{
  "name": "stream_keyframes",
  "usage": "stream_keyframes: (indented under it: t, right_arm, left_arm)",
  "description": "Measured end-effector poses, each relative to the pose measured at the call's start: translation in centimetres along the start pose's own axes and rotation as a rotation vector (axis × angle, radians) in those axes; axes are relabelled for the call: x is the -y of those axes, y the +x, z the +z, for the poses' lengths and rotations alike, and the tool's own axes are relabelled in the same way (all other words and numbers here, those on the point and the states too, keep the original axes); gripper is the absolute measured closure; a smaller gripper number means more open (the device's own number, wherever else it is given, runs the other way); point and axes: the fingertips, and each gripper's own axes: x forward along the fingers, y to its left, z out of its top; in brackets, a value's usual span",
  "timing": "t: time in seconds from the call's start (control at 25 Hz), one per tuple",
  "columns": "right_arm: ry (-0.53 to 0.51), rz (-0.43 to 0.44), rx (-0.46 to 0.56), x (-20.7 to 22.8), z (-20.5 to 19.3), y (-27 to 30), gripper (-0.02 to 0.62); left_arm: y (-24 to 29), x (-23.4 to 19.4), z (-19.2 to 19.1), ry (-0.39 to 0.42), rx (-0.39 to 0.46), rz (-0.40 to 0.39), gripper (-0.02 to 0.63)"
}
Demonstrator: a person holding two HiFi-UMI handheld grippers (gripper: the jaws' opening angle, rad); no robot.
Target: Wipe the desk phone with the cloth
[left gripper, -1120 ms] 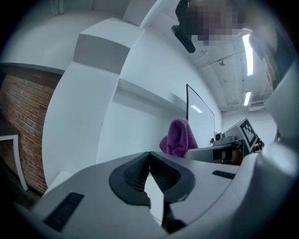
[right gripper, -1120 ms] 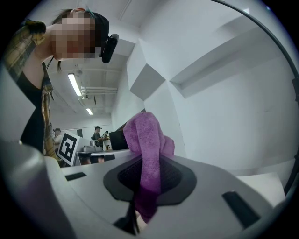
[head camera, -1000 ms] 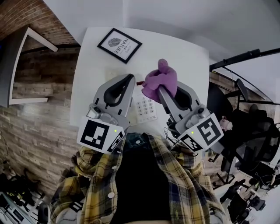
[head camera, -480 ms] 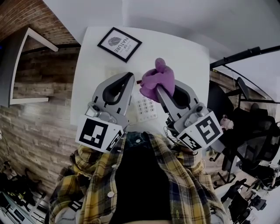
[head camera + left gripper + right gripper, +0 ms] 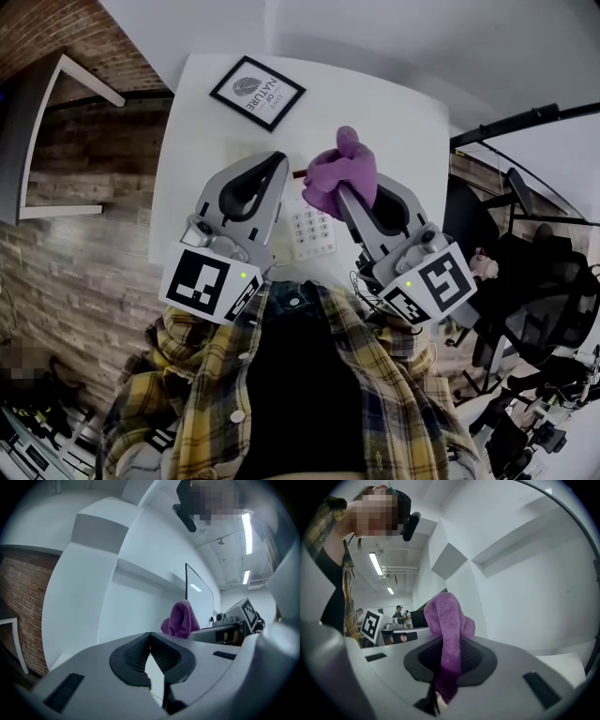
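Observation:
In the head view the white desk phone (image 5: 312,233) lies on the white desk (image 5: 394,122), its keypad showing between my two grippers. The rest of the phone is hidden under them. My right gripper (image 5: 345,190) is shut on a purple cloth (image 5: 341,172), which bunches up above the phone's far right corner. In the right gripper view the cloth (image 5: 448,620) stands pinched between the jaws of that gripper (image 5: 449,641). My left gripper (image 5: 278,167) hovers over the phone's left side, and in its own view the left gripper (image 5: 150,634) is shut on nothing. Both point up off the desk.
A black-framed picture (image 5: 257,92) lies at the desk's far edge. A brick wall (image 5: 75,216) runs along the left of the desk. Office chairs and stands (image 5: 534,281) crowd the right side. My plaid shirt (image 5: 300,394) fills the near edge.
Hardly anything differs. Both grippers have drifted a few pixels above the phone, and the cloth stays pinched in the right one.

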Motion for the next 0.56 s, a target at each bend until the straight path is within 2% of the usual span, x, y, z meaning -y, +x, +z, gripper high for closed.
stream_keyframes:
  t: [0.56]
  right_arm:
    - [-0.008, -0.007, -0.014, -0.13, -0.37, 0.03, 0.531]
  left_arm:
    - [-0.20, 0.01, -0.18, 0.003, -0.007, -0.007, 0.591]
